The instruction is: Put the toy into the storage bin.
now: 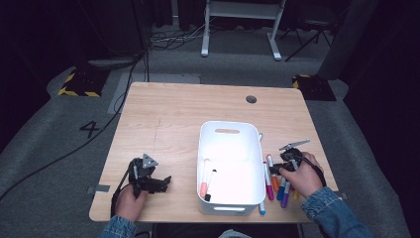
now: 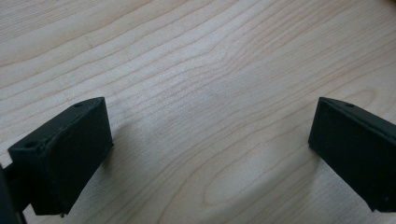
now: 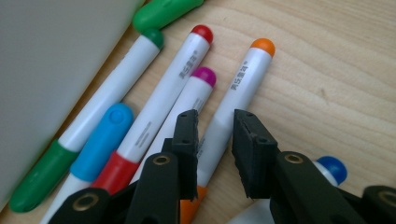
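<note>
the orange marker [image 3: 233,98] lies on the desk [image 1: 168,114] in a loose row of markers just right of the white bin [image 1: 231,168], and it is the one we are reaching for.

on the left, our left hand-held gripper [image 1: 161,182] rests low over bare wood, well apart from the bin. in the left gripper view its jaws stand wide with nothing between them, so we judge it only waits out of the way.

in the middle, the bin already holds two markers, a coral one [image 1: 204,179] and a black-capped one [image 1: 209,184], so the work seems to be the collecting of markers into it.

on the right, the markers lie side by side, close together: green [image 3: 93,126] against the bin wall, then light blue [image 3: 100,140], red [image 3: 159,102], magenta [image 3: 194,93], orange, and a dark blue cap [image 3: 332,169] farther off. our right hand-held gripper [image 3: 215,140] is narrow, its jaws straddling the orange marker's white body. we cannot tell if the pads already press it. the narrow opening probably keeps the jaws clear of the magenta neighbour.
</note>
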Demonstrator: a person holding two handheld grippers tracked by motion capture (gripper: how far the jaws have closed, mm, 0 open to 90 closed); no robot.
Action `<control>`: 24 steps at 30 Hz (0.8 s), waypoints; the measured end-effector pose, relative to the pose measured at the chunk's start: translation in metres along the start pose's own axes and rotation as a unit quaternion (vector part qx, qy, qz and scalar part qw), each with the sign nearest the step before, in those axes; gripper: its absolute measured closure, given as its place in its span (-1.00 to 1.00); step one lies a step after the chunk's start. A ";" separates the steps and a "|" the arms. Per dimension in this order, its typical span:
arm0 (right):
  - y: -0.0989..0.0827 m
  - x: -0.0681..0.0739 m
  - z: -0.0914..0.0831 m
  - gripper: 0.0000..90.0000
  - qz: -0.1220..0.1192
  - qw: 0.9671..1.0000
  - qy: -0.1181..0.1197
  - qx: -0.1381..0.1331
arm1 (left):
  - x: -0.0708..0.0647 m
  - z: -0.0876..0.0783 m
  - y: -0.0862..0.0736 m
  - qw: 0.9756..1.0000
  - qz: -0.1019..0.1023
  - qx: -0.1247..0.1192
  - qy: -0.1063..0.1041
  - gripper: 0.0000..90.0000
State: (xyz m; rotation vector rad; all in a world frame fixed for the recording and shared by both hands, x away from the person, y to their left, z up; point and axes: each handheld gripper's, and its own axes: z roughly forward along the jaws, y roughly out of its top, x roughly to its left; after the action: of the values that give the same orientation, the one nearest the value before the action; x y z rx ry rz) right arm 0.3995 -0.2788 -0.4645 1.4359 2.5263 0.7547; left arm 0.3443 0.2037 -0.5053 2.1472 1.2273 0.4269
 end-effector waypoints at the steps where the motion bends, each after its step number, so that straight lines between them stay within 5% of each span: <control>1: 0.001 -0.001 0.000 0.60 -0.002 1.000 -0.001 -0.001 | 0.000 0.000 0.000 1.000 0.000 0.000 0.000 -1.00; 24: 0.027 -0.017 0.024 0.70 0.009 0.999 -0.037 -0.021 | 0.001 0.000 0.000 1.000 -0.007 0.001 0.005 -1.00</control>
State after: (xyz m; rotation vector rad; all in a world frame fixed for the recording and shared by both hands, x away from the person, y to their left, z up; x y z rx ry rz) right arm 0.4376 -0.2727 -0.4740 1.4480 2.4322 0.7381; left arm 0.3451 0.2044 -0.5053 2.1385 1.2482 0.4321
